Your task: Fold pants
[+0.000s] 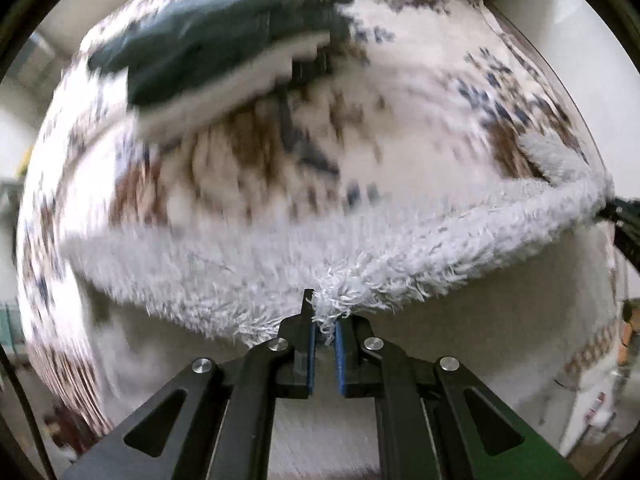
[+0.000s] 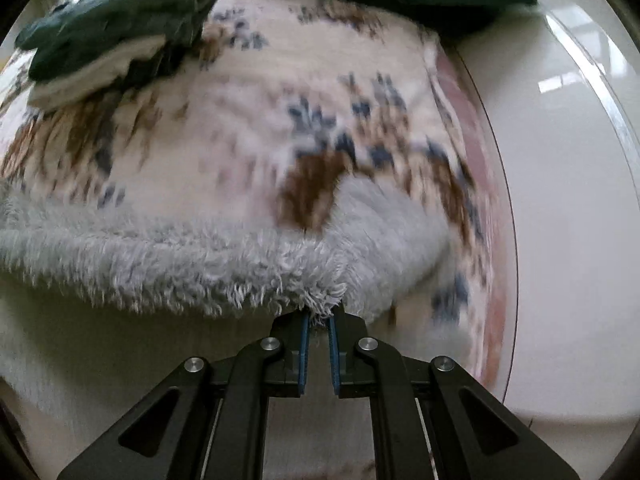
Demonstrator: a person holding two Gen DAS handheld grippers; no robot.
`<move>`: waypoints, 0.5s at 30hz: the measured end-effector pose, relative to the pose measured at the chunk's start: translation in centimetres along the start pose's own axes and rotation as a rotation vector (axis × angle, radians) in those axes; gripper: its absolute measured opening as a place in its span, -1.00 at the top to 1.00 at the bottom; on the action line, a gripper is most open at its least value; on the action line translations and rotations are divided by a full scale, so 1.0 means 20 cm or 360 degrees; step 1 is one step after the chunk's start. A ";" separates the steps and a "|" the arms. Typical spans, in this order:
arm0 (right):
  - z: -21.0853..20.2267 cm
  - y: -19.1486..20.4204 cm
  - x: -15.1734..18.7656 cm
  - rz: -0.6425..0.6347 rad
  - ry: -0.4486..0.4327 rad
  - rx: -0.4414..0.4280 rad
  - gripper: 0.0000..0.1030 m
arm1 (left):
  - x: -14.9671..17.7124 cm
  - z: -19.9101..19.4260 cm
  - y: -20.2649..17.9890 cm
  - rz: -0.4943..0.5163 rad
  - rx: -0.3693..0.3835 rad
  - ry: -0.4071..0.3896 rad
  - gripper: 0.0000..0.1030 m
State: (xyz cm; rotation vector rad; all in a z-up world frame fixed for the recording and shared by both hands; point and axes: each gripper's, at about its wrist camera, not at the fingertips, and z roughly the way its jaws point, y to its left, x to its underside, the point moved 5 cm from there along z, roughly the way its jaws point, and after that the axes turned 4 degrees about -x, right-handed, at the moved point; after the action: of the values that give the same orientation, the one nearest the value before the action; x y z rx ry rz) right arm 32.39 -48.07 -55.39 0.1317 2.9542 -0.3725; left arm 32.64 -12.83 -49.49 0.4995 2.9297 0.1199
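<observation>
Fluffy grey pants [image 1: 320, 256] stretched crosswise, seemingly taut, pinched by left gripper [image 1: 325, 330], right gripper [image 2: 318, 318]

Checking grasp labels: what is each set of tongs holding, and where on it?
Both hold the fluffy grey-white garment. The left tongs pinch its shaggy edge, and the right tongs pinch the same edge further along, near a corner. Which part of the pants this is cannot be told.

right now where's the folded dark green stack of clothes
The folded dark green stack of clothes lies upper left in both wrist views, on the patterned rug.
</observation>
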 end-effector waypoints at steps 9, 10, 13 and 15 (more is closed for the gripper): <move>0.24 0.08 0.75 0.0109 0.0307 -0.0072 0.82 | 0.75 0.29 -0.19 0.0003 0.0039 0.0356 0.89; 0.30 0.08 0.81 0.0117 0.0363 -0.0078 0.82 | 0.79 0.36 -0.21 0.0007 0.0047 0.0408 0.85; 0.45 0.10 0.94 0.0124 0.0552 -0.0151 0.51 | 0.81 0.49 -0.19 -0.0083 0.0068 0.0456 0.76; 0.48 0.10 1.02 0.0162 0.0678 -0.0284 -0.06 | 0.78 0.49 -0.16 -0.0165 0.0126 0.0464 0.68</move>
State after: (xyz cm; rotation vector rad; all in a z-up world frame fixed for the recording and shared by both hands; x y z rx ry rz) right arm 13.89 -47.20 -68.57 0.3813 3.3599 -0.0699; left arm 18.92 -10.03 -61.84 0.3669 3.2495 0.0683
